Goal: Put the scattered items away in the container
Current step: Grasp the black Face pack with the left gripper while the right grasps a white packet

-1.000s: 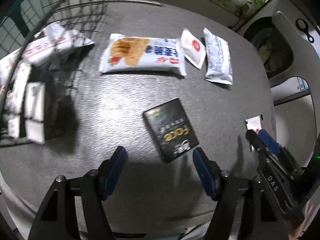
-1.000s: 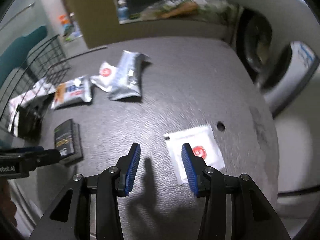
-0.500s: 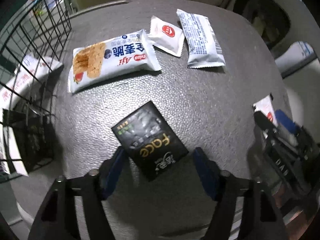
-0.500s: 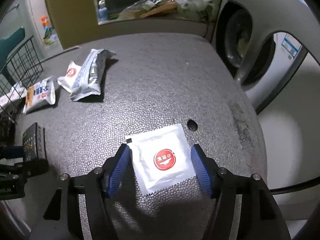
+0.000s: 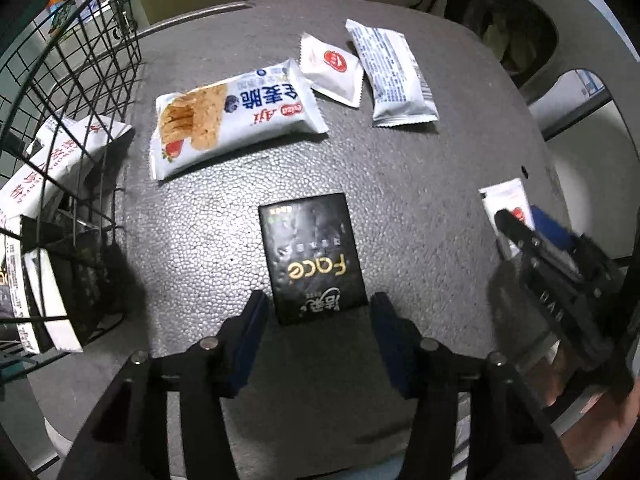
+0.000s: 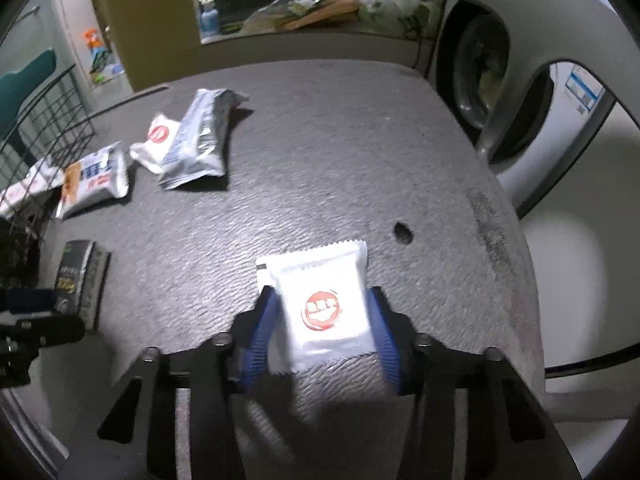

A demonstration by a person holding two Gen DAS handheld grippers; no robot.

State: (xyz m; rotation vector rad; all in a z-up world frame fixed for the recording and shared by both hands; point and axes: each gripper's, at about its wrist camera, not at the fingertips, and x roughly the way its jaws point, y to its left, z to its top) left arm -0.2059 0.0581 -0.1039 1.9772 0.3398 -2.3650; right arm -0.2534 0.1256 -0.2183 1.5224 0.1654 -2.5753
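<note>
I had both grippers wide open, gripping nothing: left gripper (image 5: pixel 316 316) straddling the black box (image 5: pixel 312 256), right gripper (image 6: pixel 320 320) straddling the white sachet (image 6: pixel 320 312), ready to pinch each for the wire basket (image 5: pixel 60 120).

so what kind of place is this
Probably a home laundry or utility corner: a front-loading washer stands just behind the grey table, snack packets lie scattered on it, and a wire basket sits at its edge.

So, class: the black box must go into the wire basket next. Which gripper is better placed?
Left. The left gripper already straddles the black box, and the wire basket stands on its side.
</note>
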